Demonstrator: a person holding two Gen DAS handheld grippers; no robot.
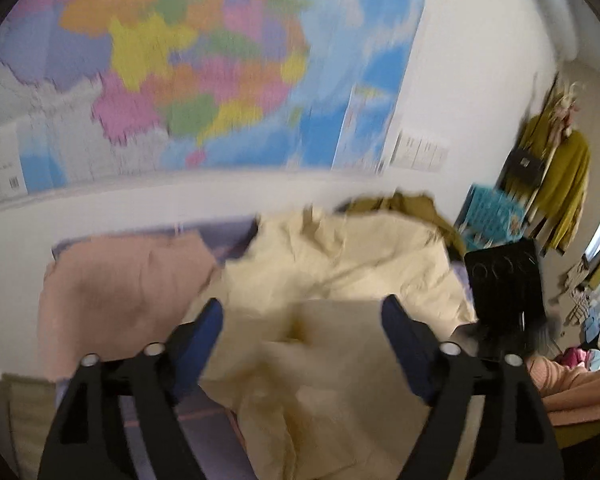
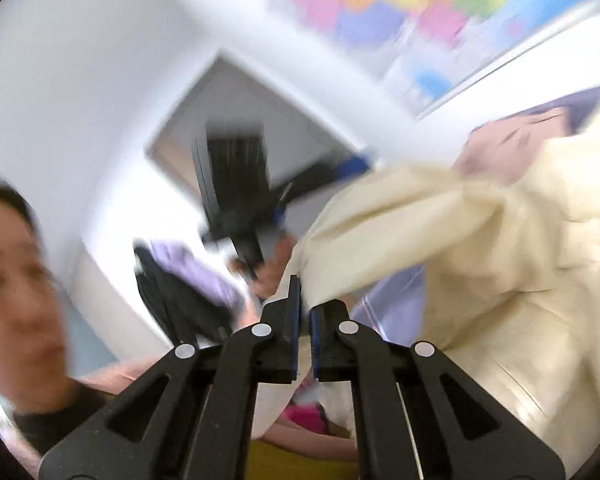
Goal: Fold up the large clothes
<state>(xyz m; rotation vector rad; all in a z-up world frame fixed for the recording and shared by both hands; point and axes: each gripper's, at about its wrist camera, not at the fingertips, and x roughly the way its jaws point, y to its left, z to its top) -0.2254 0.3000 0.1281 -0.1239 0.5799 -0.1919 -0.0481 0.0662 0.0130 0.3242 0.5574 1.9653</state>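
Right gripper pinching the cream garment, left gripper gaping above it.

I am seeing my left gripper (image 1: 302,312) standing wide with nothing between its pads, hovering over the cream garment (image 1: 340,264) that is lying crumpled beside a pink cloth (image 1: 120,292) below the wall map (image 1: 188,64). My right gripper (image 2: 305,300) is nearly shut, nipping a corner of the cream garment (image 2: 480,248).

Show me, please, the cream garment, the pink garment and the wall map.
cream garment (image 1: 340,264), left wrist view, its crumpled middle.
pink garment (image 1: 120,288), left wrist view, its flat middle.
wall map (image 1: 172,60), left wrist view, its coloured area.
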